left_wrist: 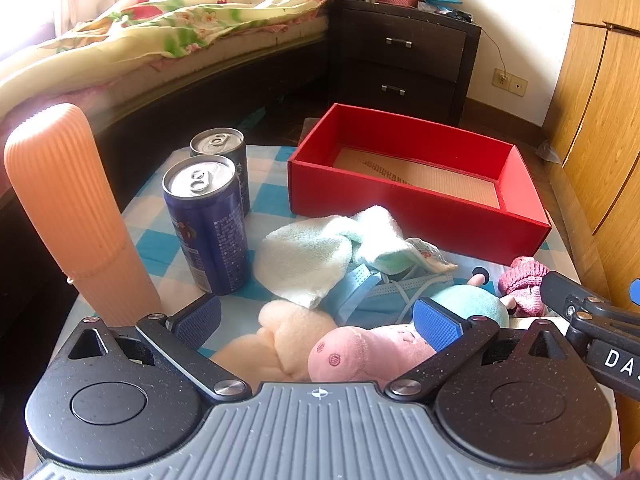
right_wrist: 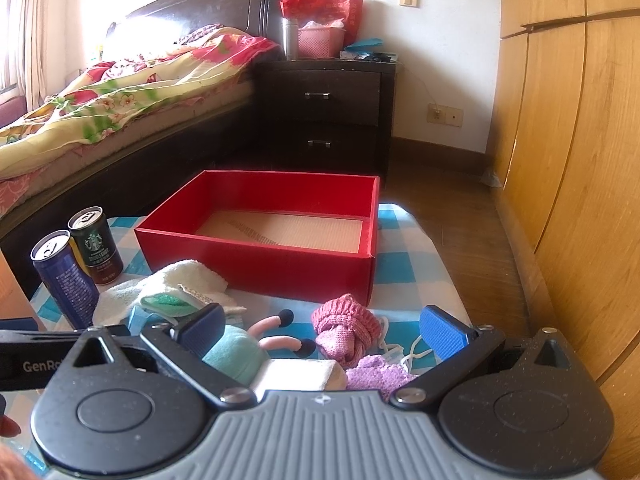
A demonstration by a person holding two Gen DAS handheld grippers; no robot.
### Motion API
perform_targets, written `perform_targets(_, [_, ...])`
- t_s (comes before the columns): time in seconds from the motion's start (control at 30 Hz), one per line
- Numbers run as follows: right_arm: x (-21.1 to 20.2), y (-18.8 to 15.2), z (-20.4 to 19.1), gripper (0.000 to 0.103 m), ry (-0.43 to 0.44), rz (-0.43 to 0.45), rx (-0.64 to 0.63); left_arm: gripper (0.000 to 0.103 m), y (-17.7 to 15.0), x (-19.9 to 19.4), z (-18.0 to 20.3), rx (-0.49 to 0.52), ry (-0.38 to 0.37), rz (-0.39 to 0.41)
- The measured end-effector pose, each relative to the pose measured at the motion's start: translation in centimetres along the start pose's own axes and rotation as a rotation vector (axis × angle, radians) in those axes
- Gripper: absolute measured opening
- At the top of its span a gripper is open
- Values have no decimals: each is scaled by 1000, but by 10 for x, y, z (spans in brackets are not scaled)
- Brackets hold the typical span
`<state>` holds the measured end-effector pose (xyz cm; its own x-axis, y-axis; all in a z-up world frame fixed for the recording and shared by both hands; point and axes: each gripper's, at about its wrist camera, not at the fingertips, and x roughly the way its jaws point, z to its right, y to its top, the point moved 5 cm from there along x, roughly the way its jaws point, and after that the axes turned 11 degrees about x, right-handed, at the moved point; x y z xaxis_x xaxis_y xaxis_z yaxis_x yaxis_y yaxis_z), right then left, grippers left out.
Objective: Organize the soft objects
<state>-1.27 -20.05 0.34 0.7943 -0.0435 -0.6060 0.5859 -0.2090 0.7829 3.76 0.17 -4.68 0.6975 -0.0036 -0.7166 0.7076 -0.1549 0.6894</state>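
An open red box (left_wrist: 416,204) (right_wrist: 260,256) stands at the far side of a blue-checked cloth. Soft things lie in front of it: a white towel (left_wrist: 308,256) (right_wrist: 176,280), a blue face mask (left_wrist: 360,296), a cream plush (left_wrist: 288,340), a pink pig plush in a teal dress (left_wrist: 360,352) (right_wrist: 240,348), a pink knitted piece (left_wrist: 524,284) (right_wrist: 344,328) and a purple knitted piece (right_wrist: 376,376). My left gripper (left_wrist: 316,316) is open over the cream plush and pig head. My right gripper (right_wrist: 320,328) is open over the pig's legs and the knitted pieces.
Two drink cans (left_wrist: 208,224) (right_wrist: 80,264) and a tall ribbed orange bottle (left_wrist: 72,208) stand at the left. A bed (left_wrist: 160,28) lies behind, a dark nightstand (left_wrist: 400,60) beyond the box, and a wooden wardrobe (right_wrist: 568,160) at the right.
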Motion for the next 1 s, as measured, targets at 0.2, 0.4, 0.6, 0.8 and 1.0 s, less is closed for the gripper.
perform_targets(0.2, [1,0,6,85,-12,-1,14,98,-1,-1,-2,-6,-1,3])
perform_targets(0.4, [0,-1,3,85,-3,-7,7,98,-1,-3,2,9,-6,6])
perform_targets(0.6, [0,-2,8,85,-2,-24,12,98,-1,-4,2,9,-14,2])
perform_targets(0.8, [-6,-5,18,85,-20,-26,7,98,-3,-7,4,28,-28,1])
perform_targets(1.0, [1,-8,40,85,-40,-97,44,98,-13,-7,-14,20,-45,-22])
